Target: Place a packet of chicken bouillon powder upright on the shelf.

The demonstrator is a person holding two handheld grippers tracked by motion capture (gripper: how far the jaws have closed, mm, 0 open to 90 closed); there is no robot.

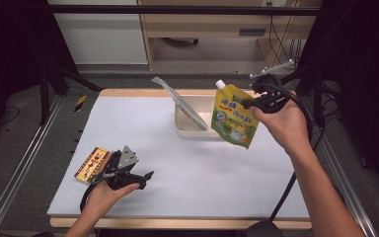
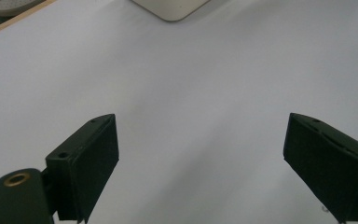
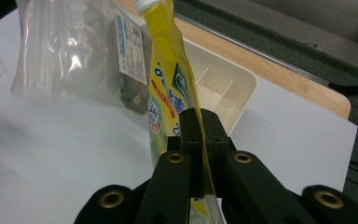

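A yellow-green spouted pouch (image 1: pixel 234 116) with a white cap hangs in the air in front of the white bin (image 1: pixel 187 129). My right gripper (image 1: pixel 249 103) is shut on its edge; in the right gripper view the jaws pinch the yellow pouch (image 3: pixel 168 93) just above the fingertips (image 3: pixel 200 126). A clear plastic bag (image 1: pixel 180 102) leans out of the bin, also seen as the clear bag (image 3: pixel 70 51) at upper left. My left gripper (image 1: pixel 145 176) rests low at the table's front left, open, with bare tabletop between its pads (image 2: pixel 98 158).
A small yellow and red packet (image 1: pixel 93 164) lies flat just left of the left hand. The white table mat (image 1: pixel 202 177) has a wooden edge at the back. A bin corner (image 2: pixel 170 9) shows far ahead of the left gripper.
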